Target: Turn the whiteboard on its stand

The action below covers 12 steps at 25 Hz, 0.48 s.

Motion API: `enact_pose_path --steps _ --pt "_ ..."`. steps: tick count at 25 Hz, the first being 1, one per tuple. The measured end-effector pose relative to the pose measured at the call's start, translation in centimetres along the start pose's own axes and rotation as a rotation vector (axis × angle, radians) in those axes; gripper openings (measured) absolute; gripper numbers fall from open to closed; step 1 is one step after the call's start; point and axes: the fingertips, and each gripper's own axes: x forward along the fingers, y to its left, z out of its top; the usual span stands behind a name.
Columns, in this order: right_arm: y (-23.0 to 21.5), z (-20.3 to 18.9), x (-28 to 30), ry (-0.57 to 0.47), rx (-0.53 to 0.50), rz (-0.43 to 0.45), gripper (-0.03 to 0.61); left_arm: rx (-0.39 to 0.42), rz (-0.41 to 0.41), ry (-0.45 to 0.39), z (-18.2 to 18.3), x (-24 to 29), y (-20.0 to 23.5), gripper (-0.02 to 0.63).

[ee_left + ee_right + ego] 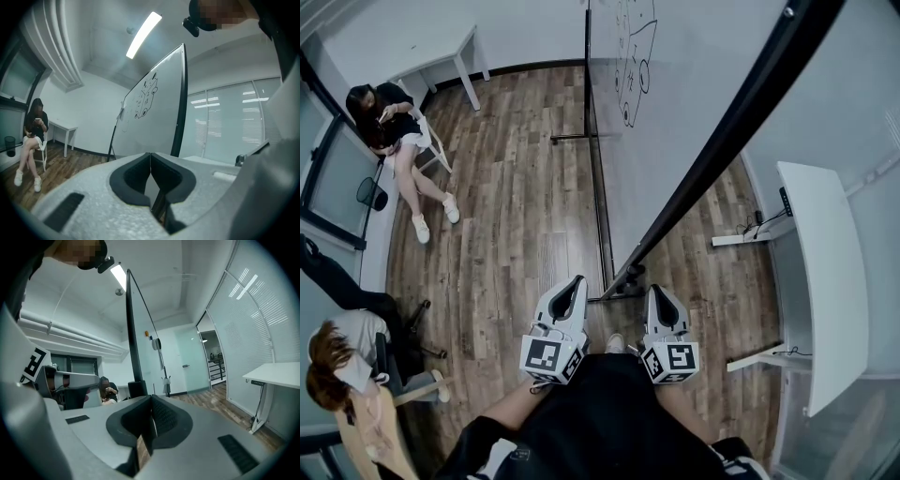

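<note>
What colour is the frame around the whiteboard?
Black; the frame shows best in the head view.

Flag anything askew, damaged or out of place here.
Nothing stands out. The whiteboard sits intact on its stand. The left gripper and right gripper are shut and empty, not touching the board.

I see wood floor (pixel 516 216) all round. 1 person (pixel 389 127) sits on a white chair (pixel 431 141) at upper left, legs crossed, head bent over something small in the hands. White table (pixel 441 56) by the wall beyond. 2nd person (pixel 342 375) low left, beside a dark office chair (pixel 403 337). Long white desk (pixel 820 281) at right, cables (pixel 757 225) at its foot. Ceiling strip light (pixel 143 35) lit.
</note>
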Motion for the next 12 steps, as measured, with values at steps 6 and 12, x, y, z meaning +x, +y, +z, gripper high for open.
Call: enact_pose_path --steps 6,12 --pt "-0.58 -0.04 0.13 0.0 0.001 -0.019 0.014 -0.003 0.007 0.004 -0.29 0.13 0.19 0.018" --pt "-0.8 -0.06 0.42 -0.002 -0.006 -0.014 0.014 -0.008 0.007 0.004 -0.43 0.52 0.16 0.018"
